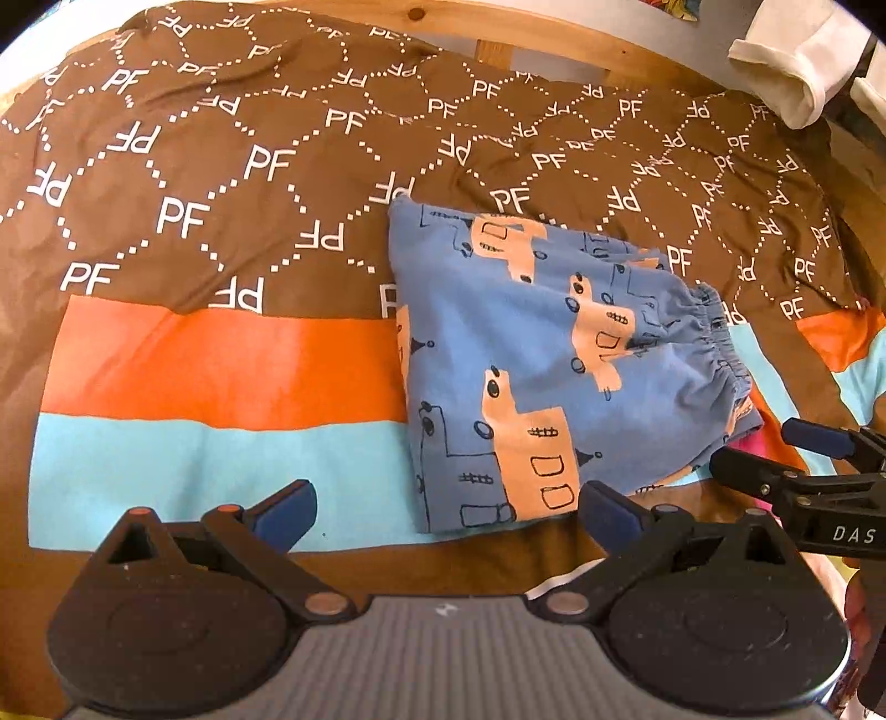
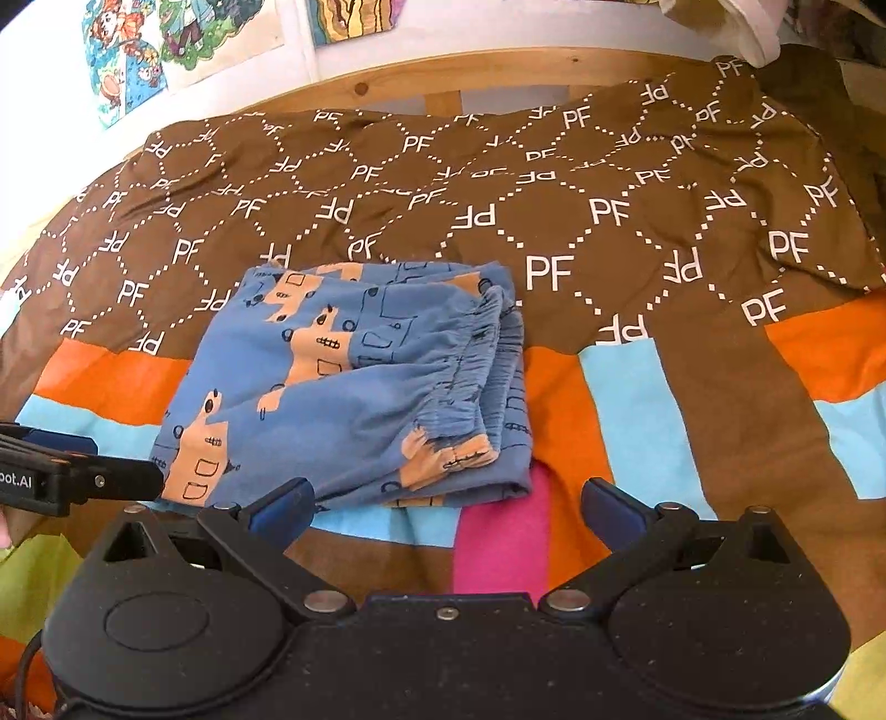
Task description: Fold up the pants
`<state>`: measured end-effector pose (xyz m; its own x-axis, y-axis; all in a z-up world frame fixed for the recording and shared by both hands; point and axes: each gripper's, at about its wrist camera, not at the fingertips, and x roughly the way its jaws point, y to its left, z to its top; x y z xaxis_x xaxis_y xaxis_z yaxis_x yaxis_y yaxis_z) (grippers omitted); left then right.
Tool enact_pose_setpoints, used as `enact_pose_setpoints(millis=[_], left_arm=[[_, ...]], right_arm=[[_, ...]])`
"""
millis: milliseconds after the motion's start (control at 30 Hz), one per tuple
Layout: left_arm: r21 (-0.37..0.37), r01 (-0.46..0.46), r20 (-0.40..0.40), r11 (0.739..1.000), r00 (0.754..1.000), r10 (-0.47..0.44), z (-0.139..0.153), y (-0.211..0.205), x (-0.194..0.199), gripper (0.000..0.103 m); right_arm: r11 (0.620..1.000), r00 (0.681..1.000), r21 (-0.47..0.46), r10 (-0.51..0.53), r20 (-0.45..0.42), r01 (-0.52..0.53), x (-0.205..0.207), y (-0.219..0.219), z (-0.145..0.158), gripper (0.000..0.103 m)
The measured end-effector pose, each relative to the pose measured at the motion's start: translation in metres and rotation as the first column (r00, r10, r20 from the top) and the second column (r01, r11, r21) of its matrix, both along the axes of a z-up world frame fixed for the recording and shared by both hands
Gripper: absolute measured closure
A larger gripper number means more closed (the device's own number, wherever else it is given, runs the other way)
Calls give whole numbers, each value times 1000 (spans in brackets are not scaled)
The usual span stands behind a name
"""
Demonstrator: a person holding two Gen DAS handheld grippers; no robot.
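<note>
Blue pants with orange figures (image 1: 531, 354) lie folded into a compact bundle on the patterned bedspread, the elastic waistband on the right side. They also show in the right wrist view (image 2: 354, 382). My left gripper (image 1: 443, 512) is open and empty, just in front of the bundle's near edge. My right gripper (image 2: 446, 507) is open and empty, just in front of the bundle's near right corner. The right gripper shows at the right edge of the left wrist view (image 1: 769, 451), jaws apart. The left gripper's finger (image 2: 83, 476) shows at the left edge of the right wrist view.
A brown bedspread (image 1: 221, 166) with white "PF" lettering and orange, light blue and pink stripes covers the bed. A wooden bed frame (image 2: 443, 72) runs along the far side. White cloth (image 1: 797, 72) hangs at the far right. Posters (image 2: 138, 50) hang on the wall.
</note>
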<state>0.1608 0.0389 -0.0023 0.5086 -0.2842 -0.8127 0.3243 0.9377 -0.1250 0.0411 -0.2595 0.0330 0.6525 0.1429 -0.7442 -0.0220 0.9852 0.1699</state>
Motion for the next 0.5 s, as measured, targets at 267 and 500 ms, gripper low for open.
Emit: enact_pose_setpoints(millis=[267,500], left_arm=[[-36,-26,-18,999,1000,25,-5,7,9,0],[-98,-79,-14,992,997,78,-11,19,24,0]], right_arm=[[1000,1000,-5,23,15,-23,8,-9,0,1],[999,998,15,30,59,-31,41,-27,4,1]])
